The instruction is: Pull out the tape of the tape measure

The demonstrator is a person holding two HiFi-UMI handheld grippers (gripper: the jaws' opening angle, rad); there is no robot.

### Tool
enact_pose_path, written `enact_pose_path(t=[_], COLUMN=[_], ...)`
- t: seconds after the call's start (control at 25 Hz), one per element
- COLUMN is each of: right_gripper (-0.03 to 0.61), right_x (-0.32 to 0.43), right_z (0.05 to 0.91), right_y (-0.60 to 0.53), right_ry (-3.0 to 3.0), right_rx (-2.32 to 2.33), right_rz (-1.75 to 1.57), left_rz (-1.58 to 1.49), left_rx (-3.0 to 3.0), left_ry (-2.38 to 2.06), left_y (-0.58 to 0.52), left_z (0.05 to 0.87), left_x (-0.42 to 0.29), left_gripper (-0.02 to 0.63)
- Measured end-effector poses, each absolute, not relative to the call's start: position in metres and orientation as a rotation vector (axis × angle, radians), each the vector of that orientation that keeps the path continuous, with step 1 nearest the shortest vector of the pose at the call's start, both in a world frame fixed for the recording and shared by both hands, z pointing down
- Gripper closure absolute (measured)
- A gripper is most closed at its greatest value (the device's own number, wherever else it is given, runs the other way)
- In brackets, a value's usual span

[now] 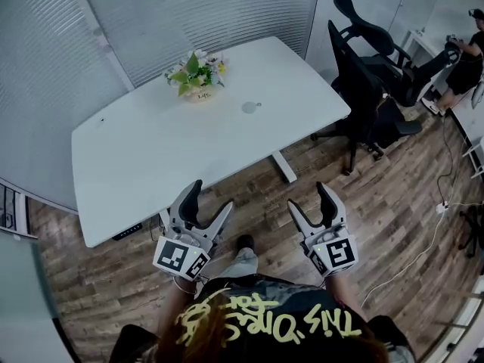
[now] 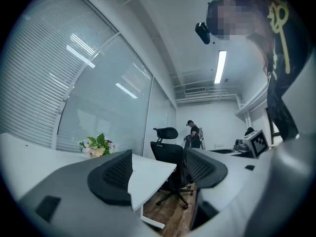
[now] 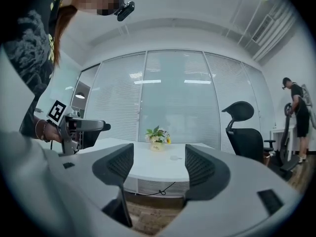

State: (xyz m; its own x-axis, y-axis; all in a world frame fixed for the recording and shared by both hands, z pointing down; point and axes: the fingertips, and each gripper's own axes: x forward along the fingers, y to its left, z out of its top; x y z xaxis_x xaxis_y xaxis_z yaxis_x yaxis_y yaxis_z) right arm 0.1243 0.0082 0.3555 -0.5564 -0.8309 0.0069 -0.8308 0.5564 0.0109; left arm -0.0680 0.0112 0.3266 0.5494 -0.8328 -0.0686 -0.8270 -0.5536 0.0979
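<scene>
Right gripper (image 3: pixel 159 164) was held with jaws apart and nothing between them, aimed at the white table (image 3: pixel 148 168). On the table sat a flower pot (image 3: pixel 157 135) and, apart from it, a small round tape measure (image 3: pixel 175 157). Left gripper (image 3: pixel 94 126) showed at left, a black chair (image 3: pixel 244 132) at right.

Left gripper (image 1: pixel 210 197) and right gripper (image 1: pixel 308 197), held level and side by side before the person's chest, jaws pointing forward and away. Each pair of jaws stands wide apart and empty; the marker cubes face upward.
</scene>
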Motion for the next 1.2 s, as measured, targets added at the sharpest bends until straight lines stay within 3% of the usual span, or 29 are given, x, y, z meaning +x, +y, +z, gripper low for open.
enact_pose_path(t=[0.64,1.2], right_gripper=[0.272,0.272], right_x=[0.090,0.090], right_z=[0.357,0.365], right_y=[-0.100,-0.118], right_ry=[-2.708,-2.675], right_rx=[1.527,1.514], right_rz=[0.005,-0.042], left_rz=[-0.139,-0.088], left_rx=[2.733,2.762], left_ry=[-1.345,-1.298], left_y=[-0.111,-0.141], left_z=[0.334,0.346], left_x=[-0.095,-0.090], left_gripper=[0.287,0.288])
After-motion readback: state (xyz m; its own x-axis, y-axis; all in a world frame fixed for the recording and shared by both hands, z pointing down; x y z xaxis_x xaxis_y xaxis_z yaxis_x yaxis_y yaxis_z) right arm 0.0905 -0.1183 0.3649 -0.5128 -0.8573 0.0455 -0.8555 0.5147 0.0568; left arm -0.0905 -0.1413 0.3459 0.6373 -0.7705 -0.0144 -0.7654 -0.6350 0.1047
